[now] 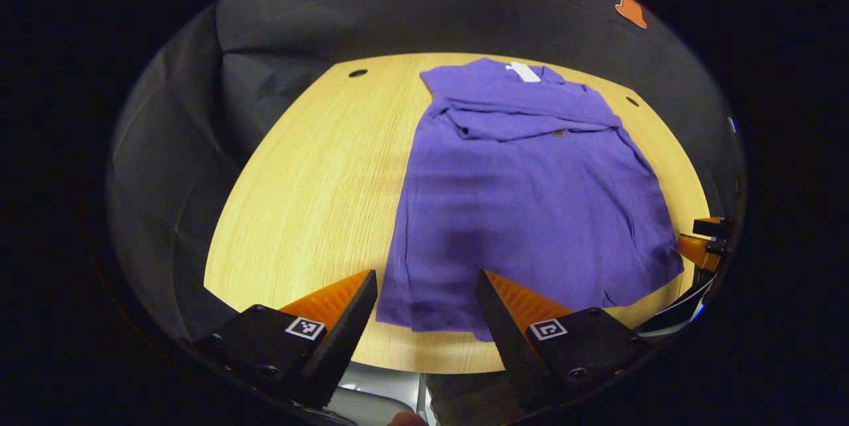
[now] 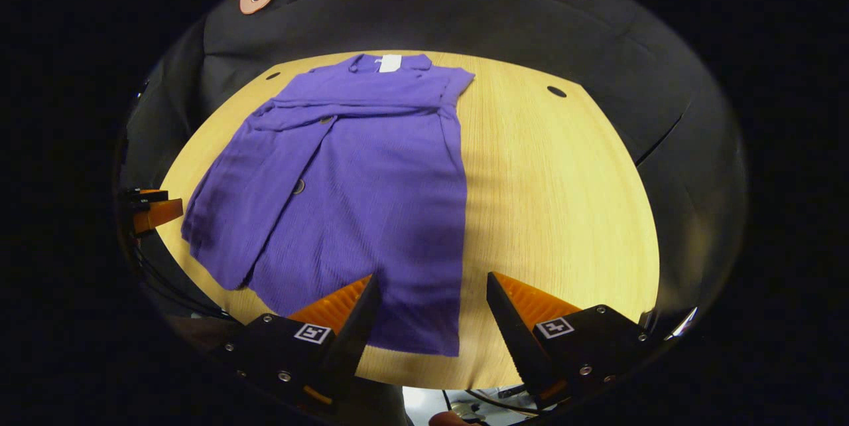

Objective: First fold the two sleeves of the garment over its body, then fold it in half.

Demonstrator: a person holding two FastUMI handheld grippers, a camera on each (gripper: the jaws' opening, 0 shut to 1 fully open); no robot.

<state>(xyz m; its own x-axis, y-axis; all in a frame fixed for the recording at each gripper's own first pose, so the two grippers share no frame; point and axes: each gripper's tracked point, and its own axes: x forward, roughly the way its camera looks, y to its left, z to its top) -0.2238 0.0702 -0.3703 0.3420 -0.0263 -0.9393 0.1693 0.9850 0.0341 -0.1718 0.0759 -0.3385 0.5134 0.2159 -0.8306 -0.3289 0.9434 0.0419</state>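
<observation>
Jaws of both grippers wide above garment hem, bare table alongside.

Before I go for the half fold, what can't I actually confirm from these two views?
- Sleeve ends: both sleeves lie across the chest of the purple garment; where each cuff stops is lost in the folds, in both views.
- White label at the collar: too small to read.
- Right tongs in the left gripper view: cut off at the edge.
- Table underside of the hem: hidden by cloth.
</observation>
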